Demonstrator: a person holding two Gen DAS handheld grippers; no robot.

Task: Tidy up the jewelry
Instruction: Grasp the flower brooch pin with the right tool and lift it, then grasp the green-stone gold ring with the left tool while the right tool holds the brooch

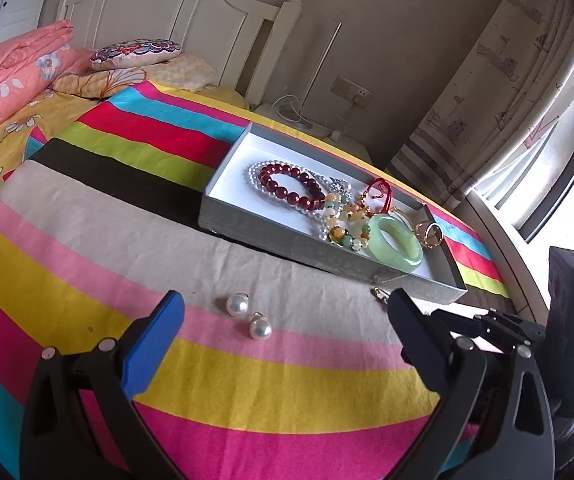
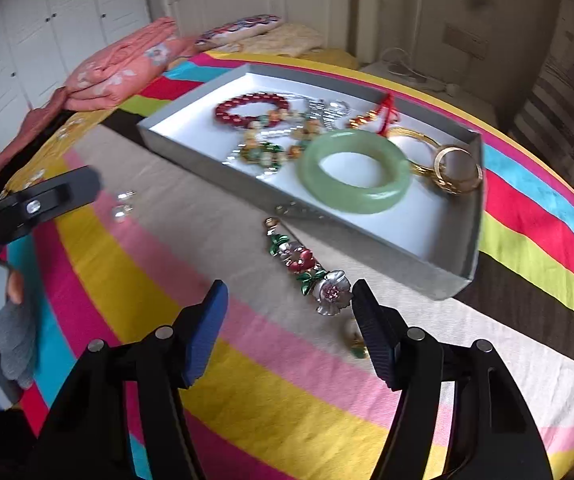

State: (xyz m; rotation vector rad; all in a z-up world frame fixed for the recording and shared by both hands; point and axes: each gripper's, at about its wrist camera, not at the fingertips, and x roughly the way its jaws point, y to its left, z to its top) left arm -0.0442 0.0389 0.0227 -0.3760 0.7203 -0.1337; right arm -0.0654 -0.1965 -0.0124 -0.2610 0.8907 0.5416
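A grey tray (image 1: pixel 287 240) (image 2: pixel 175 148) with a white floor lies on the striped bedspread. It holds a jade bangle (image 1: pixel 407 256) (image 2: pixel 351 196), a red bead bracelet (image 1: pixel 293 196) (image 2: pixel 231 106), mixed bead strings and gold rings (image 2: pixel 463 188). Two pearl earrings (image 1: pixel 249 316) (image 2: pixel 121 206) lie on the cloth between the open jaws of my left gripper (image 1: pixel 287 300). A flower brooch (image 2: pixel 307 268) lies in front of the tray. My right gripper (image 2: pixel 289 288) is open over its silver flower end, which sits by the right-hand finger (image 2: pixel 367 308). A small gold and green piece (image 2: pixel 357 340) is partly hidden behind that finger.
A folded pink quilt (image 1: pixel 15 80) (image 2: pixel 127 68) and pillows (image 1: pixel 135 52) sit at the head of the bed. A bedside table with cables (image 1: pixel 307 116) and a curtain (image 1: pixel 507 100) are on the right. A gloved hand (image 2: pixel 15 336) shows at the left edge.
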